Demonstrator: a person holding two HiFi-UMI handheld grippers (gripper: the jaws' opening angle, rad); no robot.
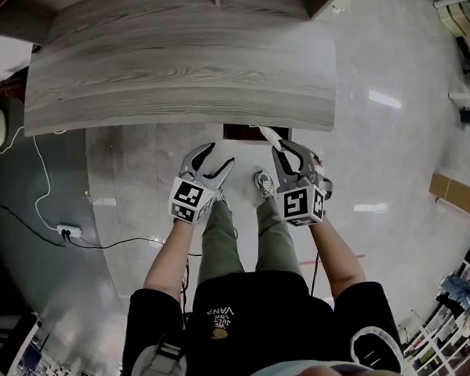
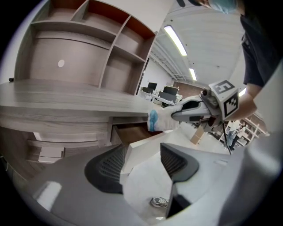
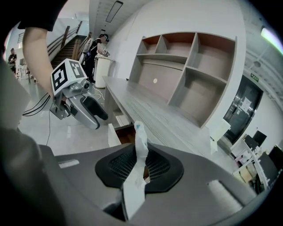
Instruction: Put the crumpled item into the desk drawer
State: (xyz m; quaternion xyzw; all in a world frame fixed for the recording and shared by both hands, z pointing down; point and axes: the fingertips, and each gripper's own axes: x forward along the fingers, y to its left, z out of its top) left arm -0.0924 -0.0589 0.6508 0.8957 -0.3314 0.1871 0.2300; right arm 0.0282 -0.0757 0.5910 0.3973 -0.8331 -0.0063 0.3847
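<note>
The desk drawer (image 1: 256,133) stands pulled out under the front edge of the grey wooden desk (image 1: 174,76). My right gripper (image 1: 290,150) is shut on the crumpled item (image 1: 271,135), a white wad with a blue patch, held just above the drawer's mouth. In the right gripper view the crumpled item (image 3: 140,148) sticks up from between the closed pads. My left gripper (image 1: 221,155) hangs open and empty just left of the drawer. The left gripper view looks between its wide jaws (image 2: 141,165) at the drawer's white front (image 2: 143,148), with the crumpled item (image 2: 158,119) hanging above the brown inside (image 2: 132,132).
A shelf unit (image 3: 194,66) stands along the back of the desk. On the floor to the left lie a power strip (image 1: 67,230) and a white cable. My own legs and a shoe (image 1: 264,182) are directly below the grippers. A cardboard piece (image 1: 455,195) lies far right.
</note>
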